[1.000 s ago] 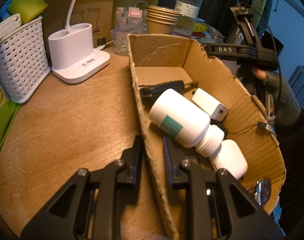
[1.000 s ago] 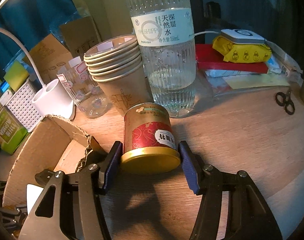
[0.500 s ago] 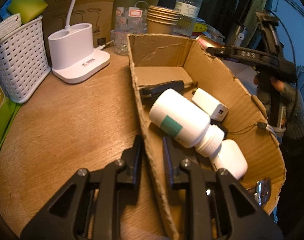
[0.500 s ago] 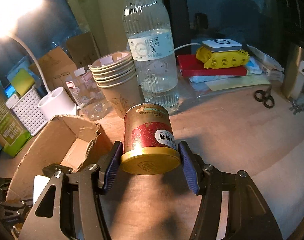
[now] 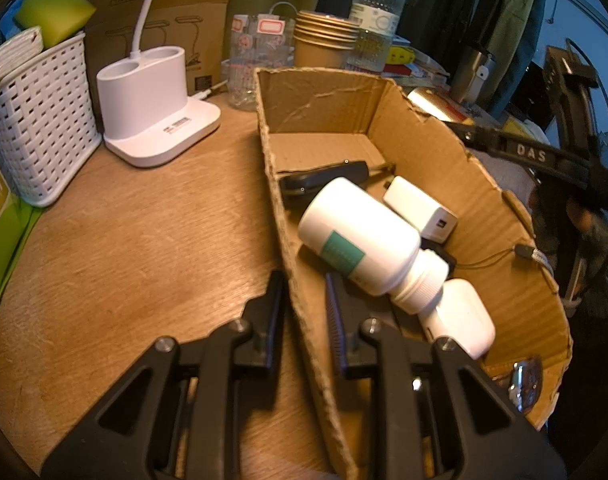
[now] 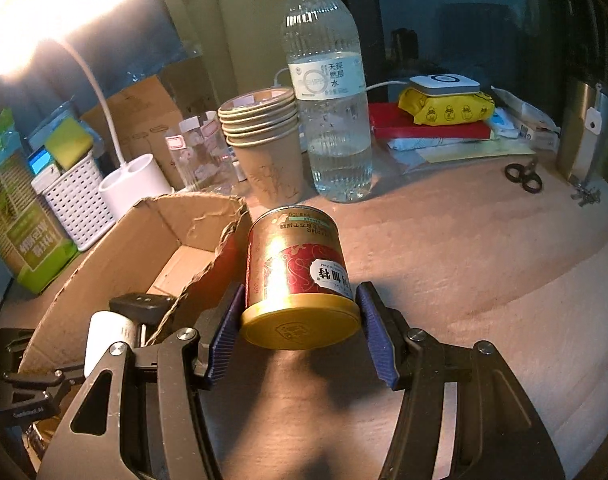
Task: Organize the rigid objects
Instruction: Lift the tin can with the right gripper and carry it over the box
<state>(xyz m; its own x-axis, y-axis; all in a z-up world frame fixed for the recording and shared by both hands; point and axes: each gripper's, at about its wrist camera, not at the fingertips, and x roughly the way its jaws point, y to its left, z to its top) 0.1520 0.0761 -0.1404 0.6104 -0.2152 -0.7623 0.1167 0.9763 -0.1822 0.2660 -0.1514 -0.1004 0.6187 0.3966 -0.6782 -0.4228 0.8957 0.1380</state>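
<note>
The right tongs (image 6: 300,334) pinched the tin (image 6: 298,276) beside the box (image 5: 424,140), not yet in it, while the left tongs (image 5: 302,304) clamped its wall near the bottle (image 5: 368,236) inside.

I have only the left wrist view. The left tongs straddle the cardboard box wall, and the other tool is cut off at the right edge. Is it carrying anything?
Observer: Yes. The right tongs are shut on a red and gold tin, tipped with its gold end toward the camera.
Operator: Is it over the box?
Observer: Not clearly. It shows just right of the cardboard box's torn corner.
Operator: Anything loose beyond it?
Observer: Small black scissors lie on the table, far right.
</note>
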